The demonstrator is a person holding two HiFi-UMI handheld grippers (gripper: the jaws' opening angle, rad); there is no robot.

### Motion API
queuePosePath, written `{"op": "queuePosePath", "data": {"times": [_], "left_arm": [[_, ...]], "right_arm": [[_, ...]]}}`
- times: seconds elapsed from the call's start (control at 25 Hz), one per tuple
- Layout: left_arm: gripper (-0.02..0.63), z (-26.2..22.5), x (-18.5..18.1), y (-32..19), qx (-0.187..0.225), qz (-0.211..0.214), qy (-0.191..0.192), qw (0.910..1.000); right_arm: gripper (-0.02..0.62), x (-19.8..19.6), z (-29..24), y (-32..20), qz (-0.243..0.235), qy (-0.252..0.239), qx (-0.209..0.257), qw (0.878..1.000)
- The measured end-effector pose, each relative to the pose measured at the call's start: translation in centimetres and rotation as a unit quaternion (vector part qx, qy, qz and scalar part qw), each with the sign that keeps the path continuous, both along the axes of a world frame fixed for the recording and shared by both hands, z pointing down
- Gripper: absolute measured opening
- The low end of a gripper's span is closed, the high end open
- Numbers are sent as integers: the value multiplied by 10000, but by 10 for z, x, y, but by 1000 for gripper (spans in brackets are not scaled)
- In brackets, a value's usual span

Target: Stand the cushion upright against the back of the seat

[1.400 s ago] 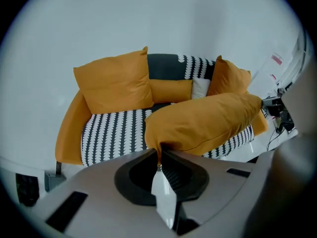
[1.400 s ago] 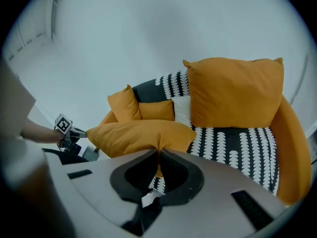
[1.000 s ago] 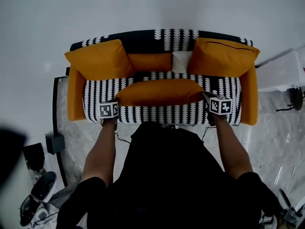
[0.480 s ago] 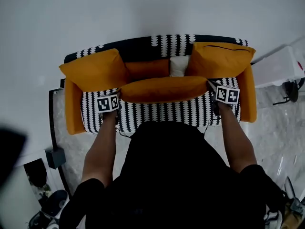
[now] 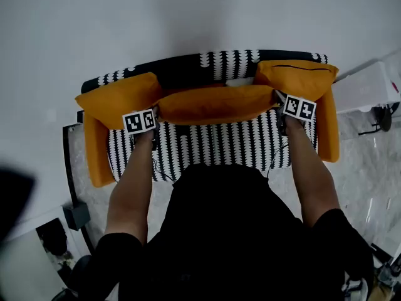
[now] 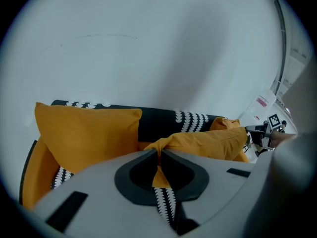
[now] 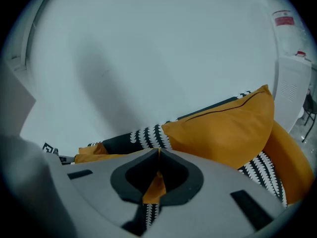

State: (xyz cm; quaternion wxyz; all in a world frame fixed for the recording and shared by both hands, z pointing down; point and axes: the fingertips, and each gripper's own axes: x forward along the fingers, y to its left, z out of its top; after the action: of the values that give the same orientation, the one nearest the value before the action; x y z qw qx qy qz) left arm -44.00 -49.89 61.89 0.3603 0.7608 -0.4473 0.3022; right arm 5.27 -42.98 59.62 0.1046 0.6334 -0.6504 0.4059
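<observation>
Left gripper (image 5: 156, 111) and right gripper (image 5: 276, 96) each pinch 1 corner of the long orange fabric cushion (image 5: 216, 103) mid-frame — thin fabric could slip free.

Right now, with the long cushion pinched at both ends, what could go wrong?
1. The left gripper and right gripper each pinch only a fabric corner of the long cushion; a slip could drop that end.
2. Its ends sit close to the left corner cushion and right corner cushion, so it may shove them aside.
3. It looks soft and may flop forward off the sofa back.
</observation>
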Motion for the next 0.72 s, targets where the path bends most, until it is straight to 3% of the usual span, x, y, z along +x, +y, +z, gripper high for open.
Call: {"op": "queuePosePath", "data": {"times": [0.28,0.48,0.72], "left_arm": [[37,33,-3,-32,-389,-270,-3,9989],[37,47,1,-42,-311,-259,174,9990],[37,48,3,-50,-245,-217,395,9987]], "right_arm": [[42,-1,35,-29,111,432,-562,9974],[43,5,50,-39,267,535,-788,9951],[44,8,55,-50,1,701,-1002,9925]]}}
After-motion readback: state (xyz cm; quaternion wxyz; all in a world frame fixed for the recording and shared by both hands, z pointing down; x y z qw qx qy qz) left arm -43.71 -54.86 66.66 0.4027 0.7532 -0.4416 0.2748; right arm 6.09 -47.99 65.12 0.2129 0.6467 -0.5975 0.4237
